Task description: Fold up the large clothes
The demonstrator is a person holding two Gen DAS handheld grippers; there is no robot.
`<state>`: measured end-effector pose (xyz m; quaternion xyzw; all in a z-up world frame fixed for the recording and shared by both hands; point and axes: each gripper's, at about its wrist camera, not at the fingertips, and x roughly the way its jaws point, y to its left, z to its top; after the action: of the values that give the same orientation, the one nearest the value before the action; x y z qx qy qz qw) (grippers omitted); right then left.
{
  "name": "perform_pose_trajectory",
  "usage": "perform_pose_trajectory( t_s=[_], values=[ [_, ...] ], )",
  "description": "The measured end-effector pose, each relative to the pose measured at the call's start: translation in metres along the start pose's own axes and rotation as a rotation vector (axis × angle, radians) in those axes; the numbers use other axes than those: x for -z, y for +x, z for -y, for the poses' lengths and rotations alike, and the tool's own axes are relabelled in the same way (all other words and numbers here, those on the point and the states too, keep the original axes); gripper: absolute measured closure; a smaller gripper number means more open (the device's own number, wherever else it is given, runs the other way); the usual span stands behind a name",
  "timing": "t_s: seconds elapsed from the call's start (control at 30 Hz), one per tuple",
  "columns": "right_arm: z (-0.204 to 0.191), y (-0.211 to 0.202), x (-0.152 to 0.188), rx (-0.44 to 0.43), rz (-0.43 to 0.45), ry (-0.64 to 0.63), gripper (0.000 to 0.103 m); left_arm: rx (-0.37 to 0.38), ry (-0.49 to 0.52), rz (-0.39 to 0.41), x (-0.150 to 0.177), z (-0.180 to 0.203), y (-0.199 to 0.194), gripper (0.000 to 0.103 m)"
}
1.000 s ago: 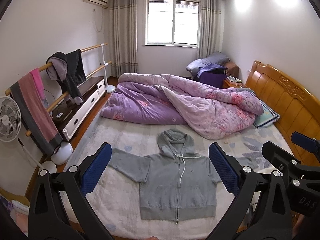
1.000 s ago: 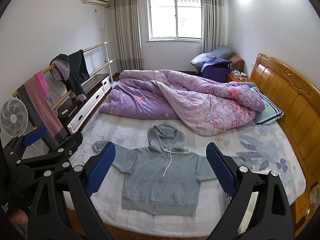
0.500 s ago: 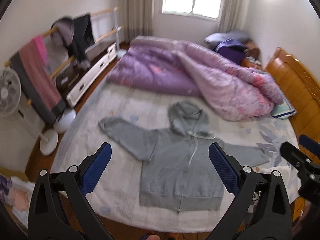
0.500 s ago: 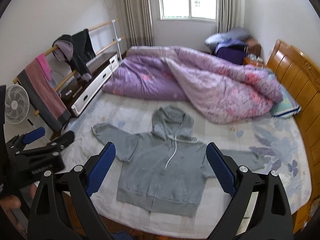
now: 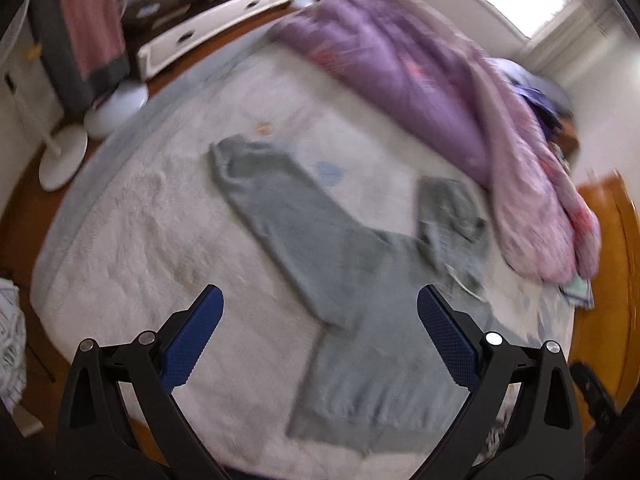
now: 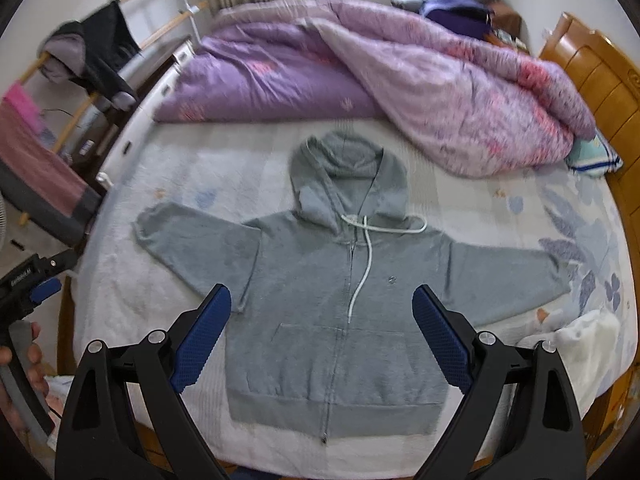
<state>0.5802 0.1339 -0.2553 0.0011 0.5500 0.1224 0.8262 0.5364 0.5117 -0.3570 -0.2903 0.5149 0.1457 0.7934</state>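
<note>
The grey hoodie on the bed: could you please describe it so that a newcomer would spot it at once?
Start from the bed with the wooden headboard on the right. A rumpled purple quilt fills its far half; the grey hoodie lies flat on the near half, front up, sleeves spread wide. Unlike the quilt, it is plain grey, with a zip and white drawstring.

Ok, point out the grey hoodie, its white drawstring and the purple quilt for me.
grey hoodie (image 6: pixel 320 320): right wrist view, on the chest beside the zipper.
white drawstring (image 6: pixel 362 280): right wrist view, on the hanging cord.
purple quilt (image 6: pixel 260 80): right wrist view, on its darker purple side.
</note>
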Motion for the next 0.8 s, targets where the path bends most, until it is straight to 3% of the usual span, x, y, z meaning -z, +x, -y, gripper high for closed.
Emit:
perform_pose_trajectory(
  t_s=[0.1, 0.3, 0.33, 0.37, 0.43, 0.53, 0.6, 0.63, 0.67, 0.7, 0.73, 0.8],
  values=[
    [-0.013, 0.042, -0.008, -0.013, -0.058, 0.025, 0.015, -0.058, -0.079, -0.062, -0.033, -0.049, 0.06, 0.006],
    [-0.031, 0.117, -0.01, 0.001, -0.141, 0.055, 0.015, -0.076, -0.2, -0.103, -0.079, -0.11, 0.158, 0.006],
    [-0.032, 0.129, -0.009, 0.004, -0.152, 0.057, 0.015, -0.073, -0.213, -0.111, -0.085, -0.116, 0.175, 0.009],
    [-0.033, 0.142, -0.008, 0.011, -0.168, 0.06, 0.015, -0.076, -0.22, -0.117, -0.089, -0.121, 0.191, 0.02],
    [-0.036, 0.161, -0.005, 0.004, -0.184, 0.072, 0.015, -0.082, -0.218, -0.156, -0.092, -0.129, 0.222, 0.033],
    [-0.035, 0.189, -0.001, -0.019, -0.216, 0.095, 0.015, -0.092, -0.23, -0.187, -0.091, -0.142, 0.254, 0.041],
    [-0.036, 0.208, 0.001, -0.026, -0.238, 0.097, 0.015, -0.103, -0.206, -0.154, -0.095, -0.142, 0.26, 0.041],
    [-0.038, 0.215, 0.002, -0.027, -0.246, 0.096, 0.015, -0.118, -0.185, -0.137, -0.096, -0.141, 0.259, 0.049],
    [-0.04, 0.22, 0.004, -0.037, -0.251, 0.097, 0.015, -0.154, -0.155, -0.114, -0.096, -0.14, 0.256, 0.073],
    [-0.041, 0.228, 0.006, -0.061, -0.259, 0.096, 0.017, -0.165, -0.144, -0.094, -0.096, -0.141, 0.253, 0.09],
    [-0.043, 0.234, 0.008, -0.069, -0.269, 0.095, 0.023, -0.129, -0.163, -0.08, -0.096, -0.148, 0.248, 0.099],
    [-0.047, 0.248, 0.01, -0.111, -0.296, 0.086, 0.037, -0.101, -0.183, -0.054, -0.095, -0.156, 0.237, 0.1]
  ],
)
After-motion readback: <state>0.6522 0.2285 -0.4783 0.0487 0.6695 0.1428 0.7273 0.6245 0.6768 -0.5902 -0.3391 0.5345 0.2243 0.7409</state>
